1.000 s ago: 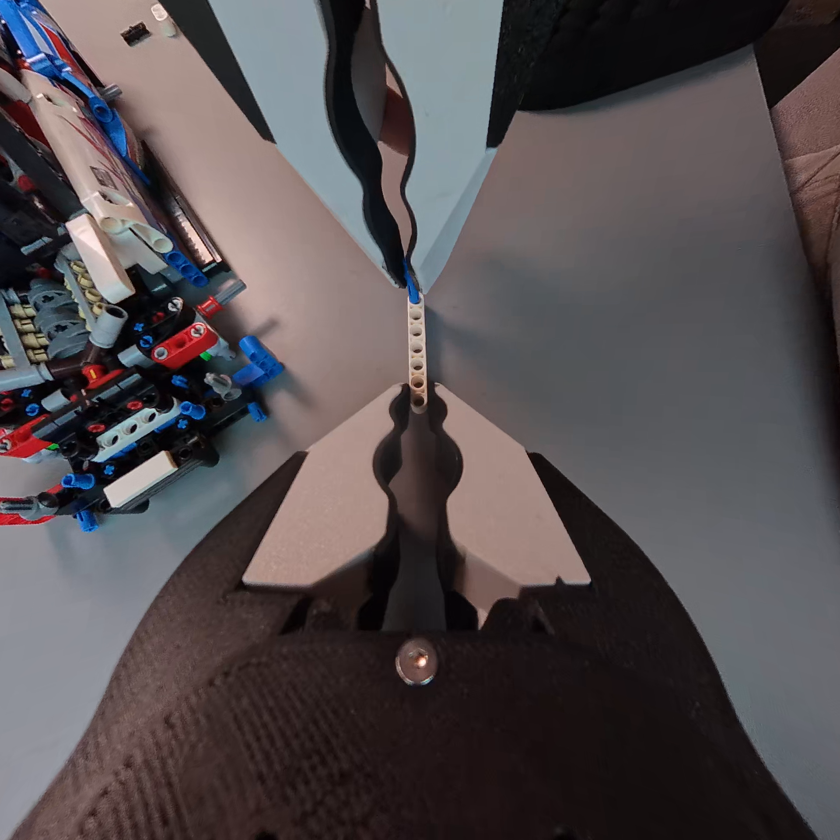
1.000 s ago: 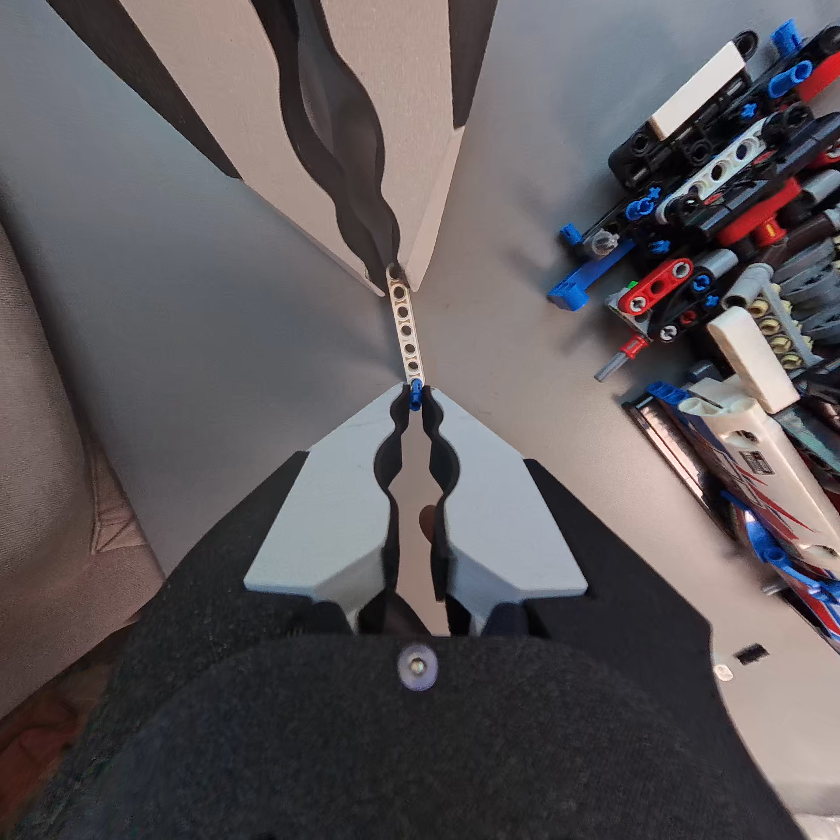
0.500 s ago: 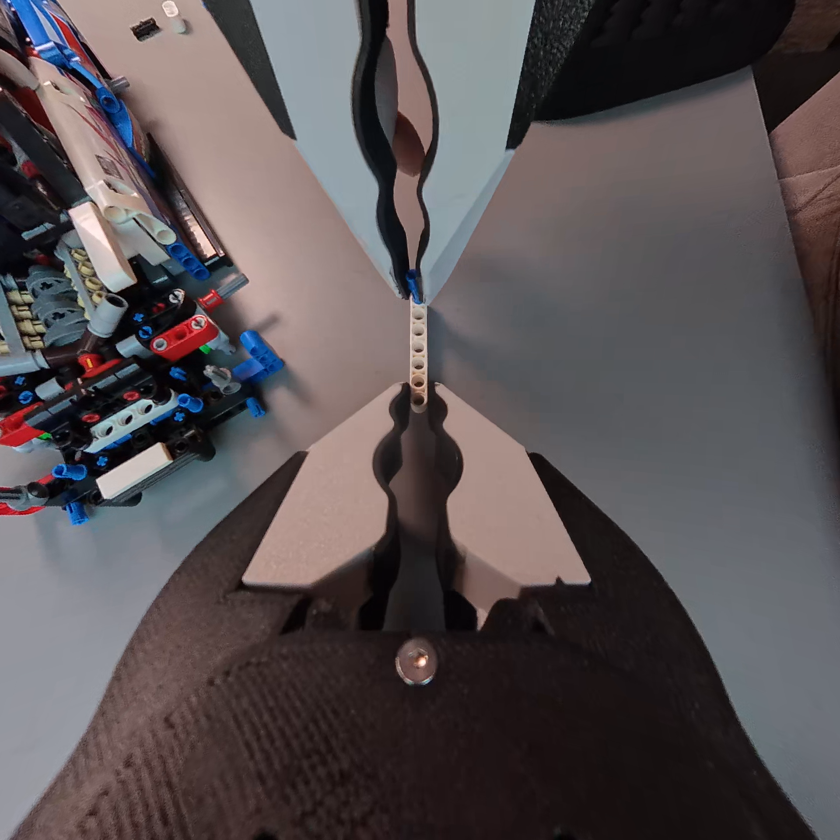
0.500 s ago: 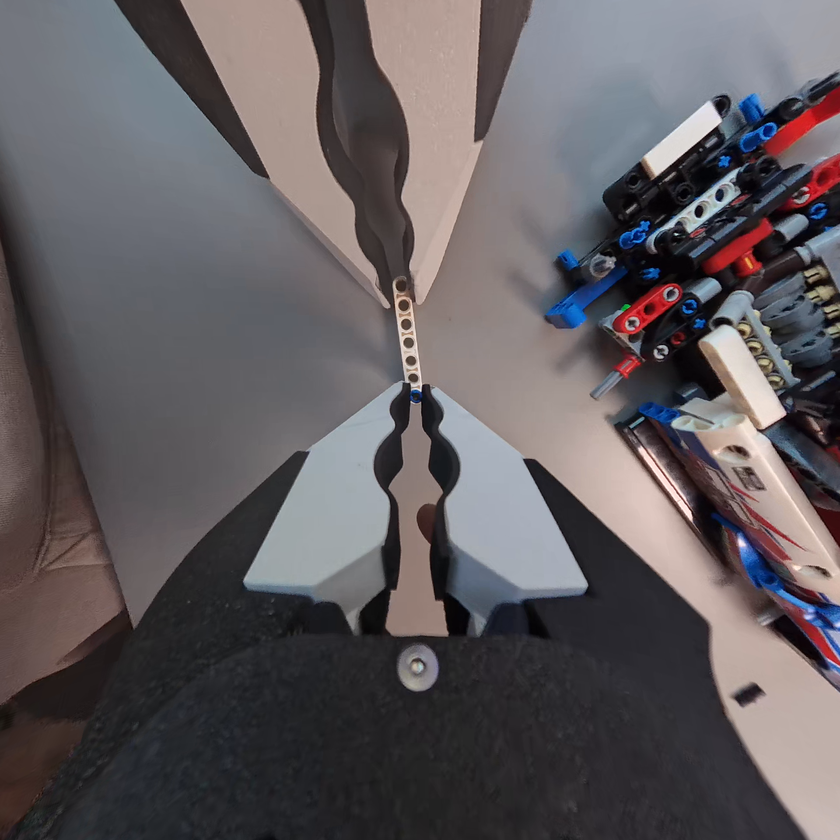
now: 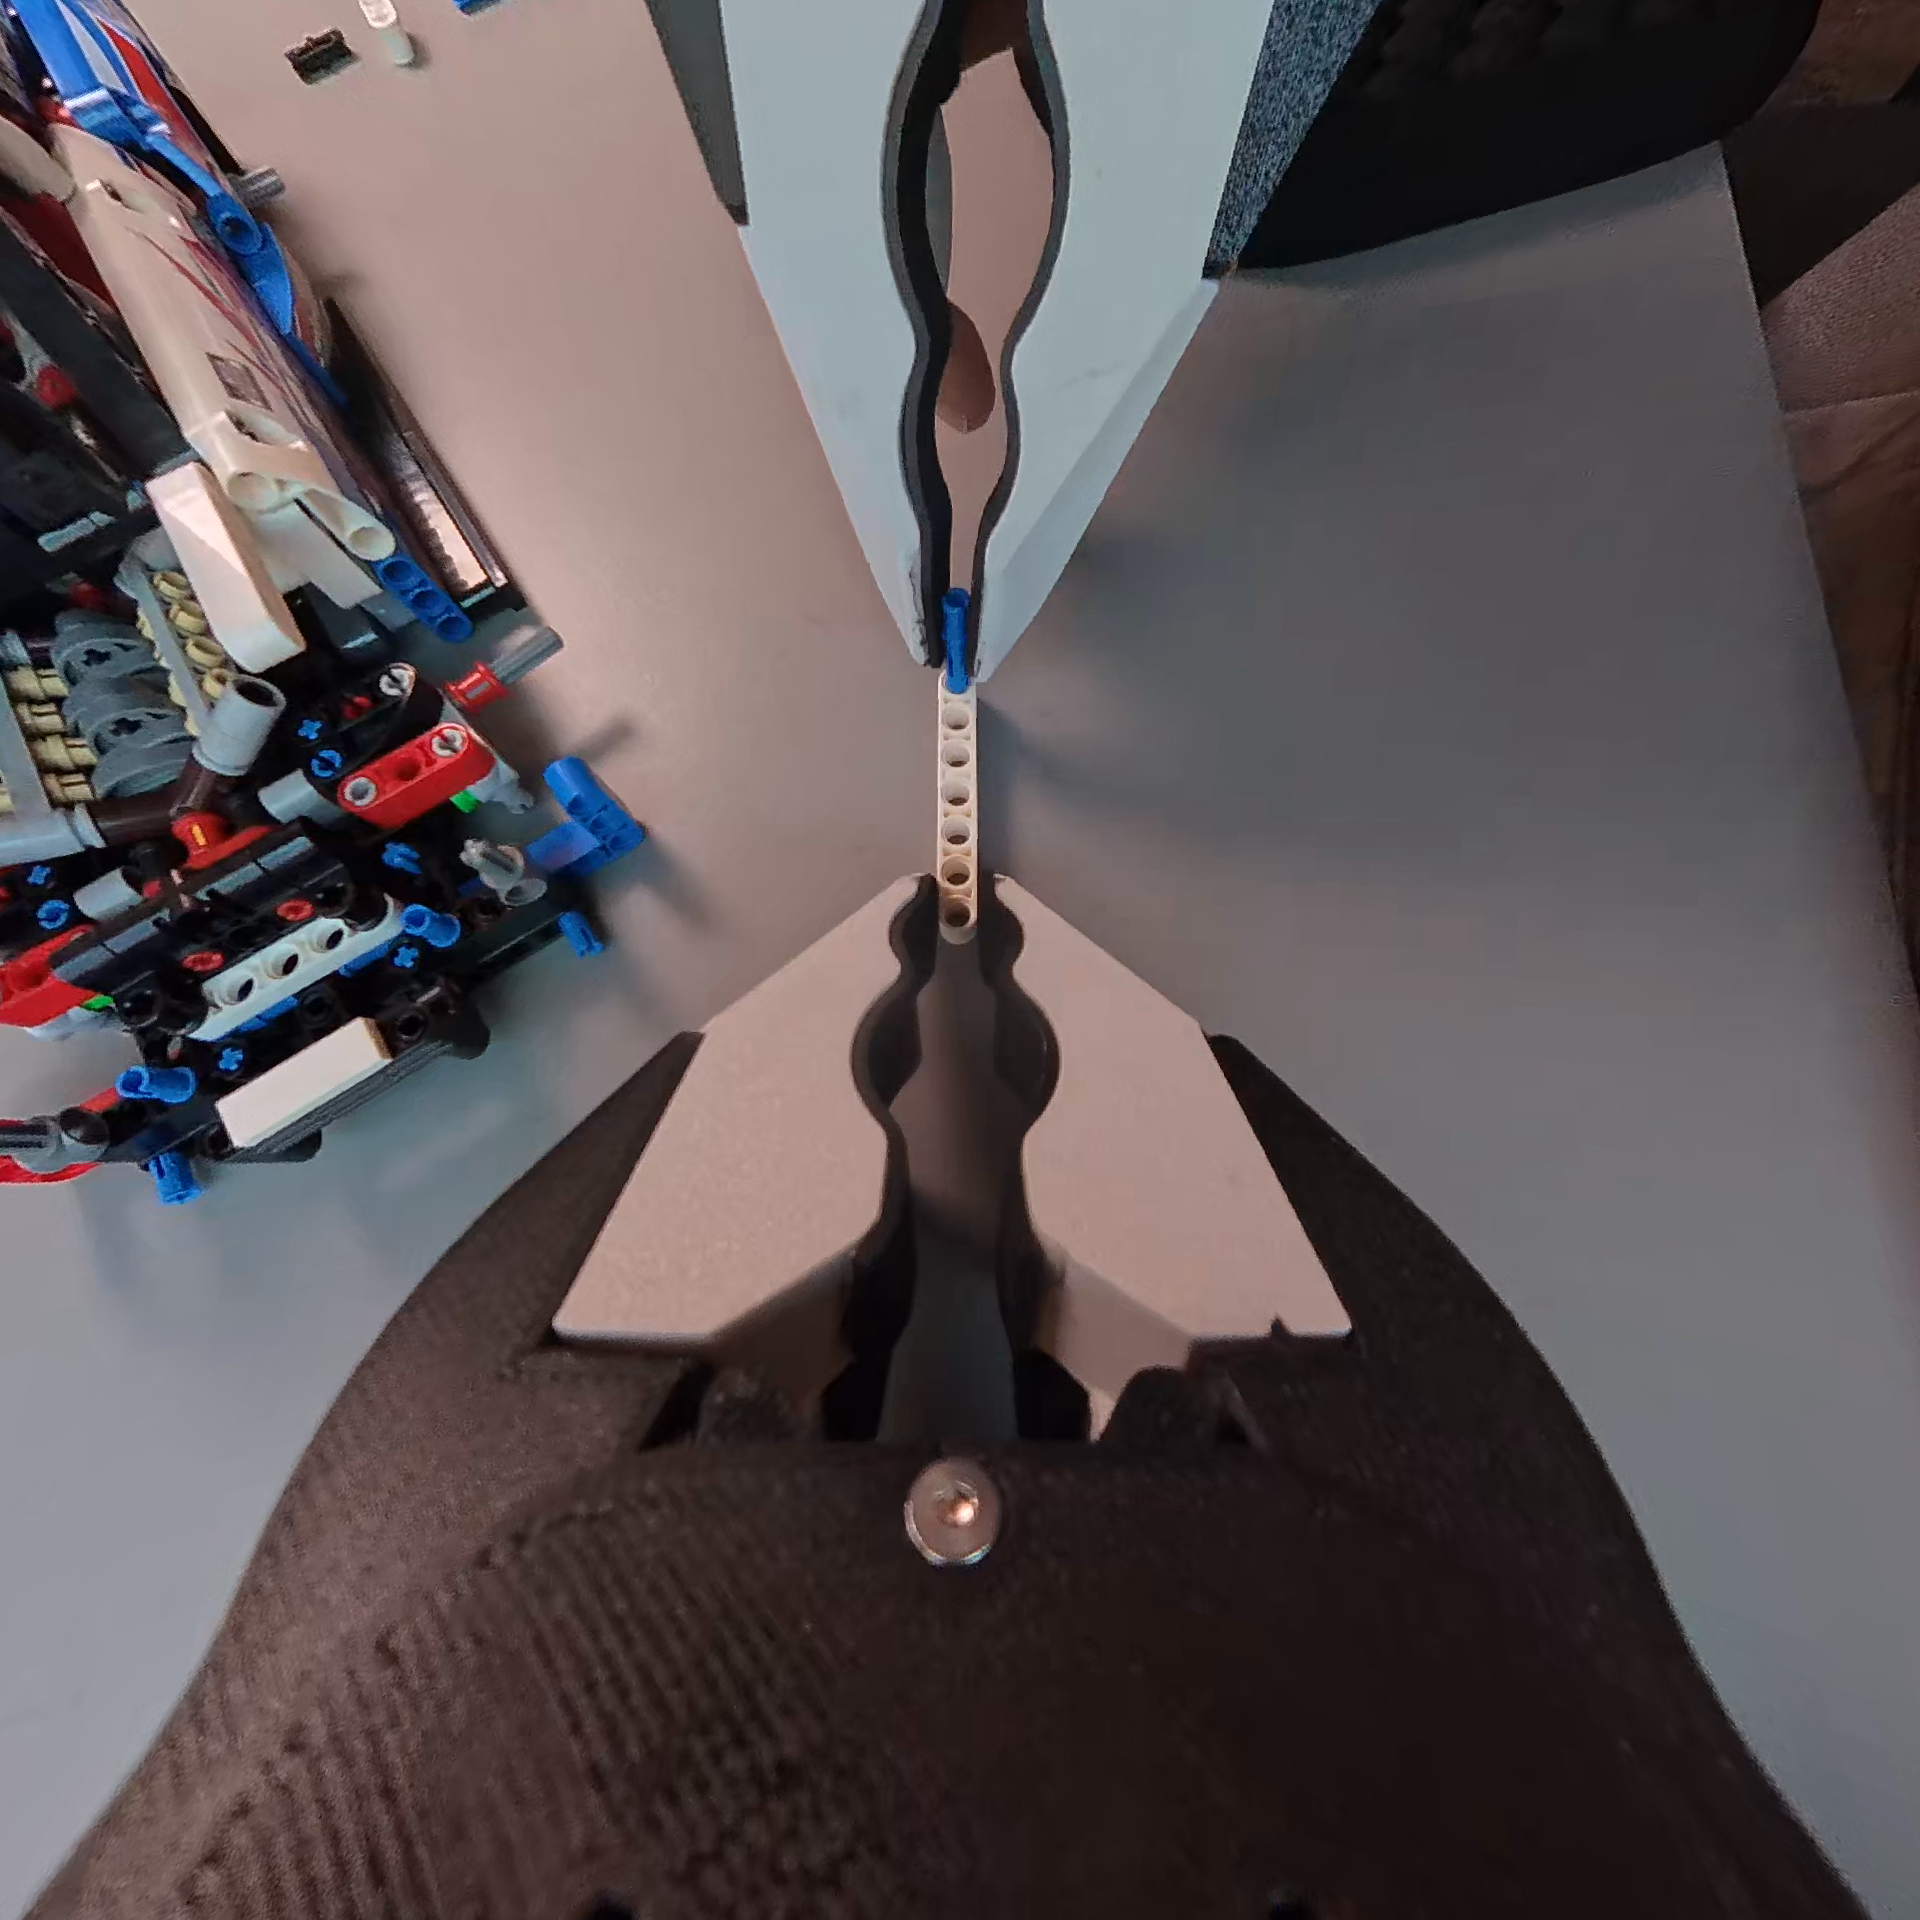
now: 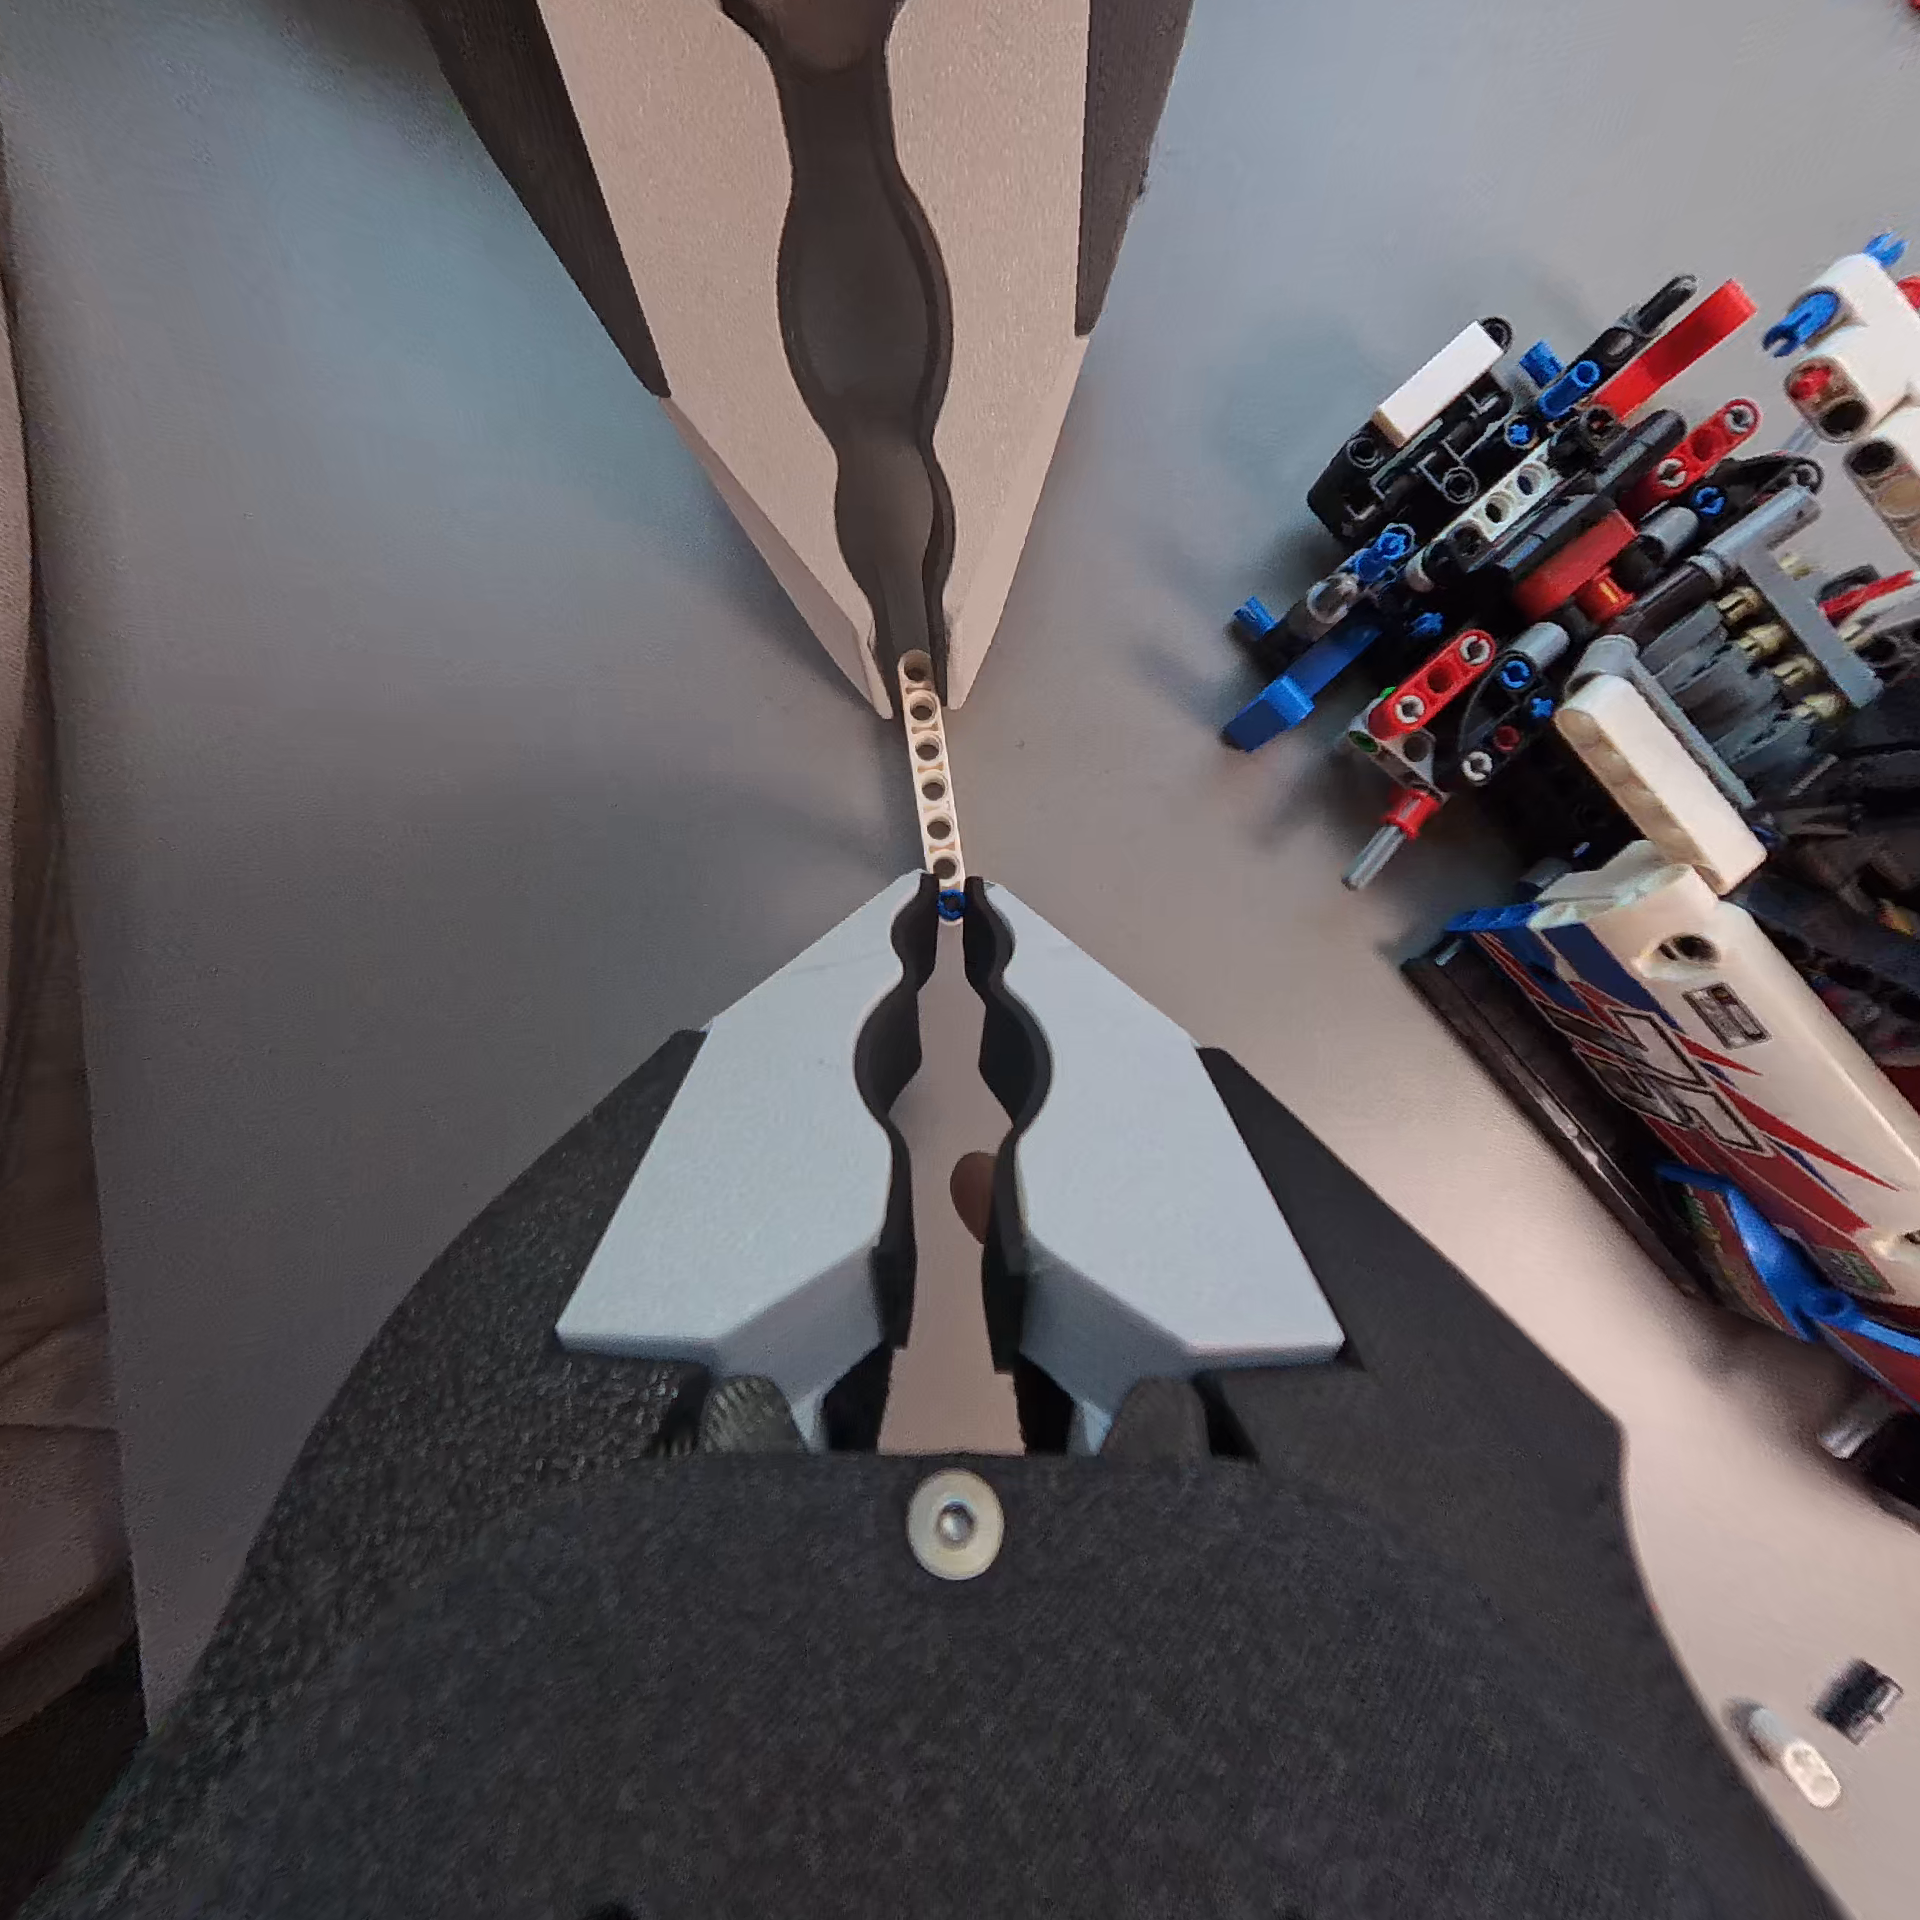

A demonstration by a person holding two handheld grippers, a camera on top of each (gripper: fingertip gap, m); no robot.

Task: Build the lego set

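My left gripper (image 5: 957, 902) is shut on one end of a thin white beam with holes (image 5: 957, 790) and holds it above the grey table. My right gripper (image 6: 950, 900) is shut on a small blue pin (image 6: 949, 904) that sits at the beam's (image 6: 931, 781) other end. The two grippers face each other tip to tip. In the left wrist view the blue pin (image 5: 955, 639) shows between the right gripper's fingertips. The partly built lego vehicle (image 5: 218, 810) lies on the table to the left there, and it also shows at the right of the right wrist view (image 6: 1621, 644).
Small loose parts lie on the table: a black piece (image 6: 1858, 1704) and a white peg (image 6: 1792, 1761) at lower right of the right wrist view. A brown cushioned seat (image 5: 1849, 343) borders the grey table (image 5: 1403, 935). One gripper's finger ends stand about 4 centimetres off the other's. It is some 25 centimetres from my right tips to the white peg (image 6: 1792, 1761).
Both grippers stay shut, the beam still held between them. The right gripper has swung round at the beam's end. The blue pin looks pushed further into the beam's end hole.
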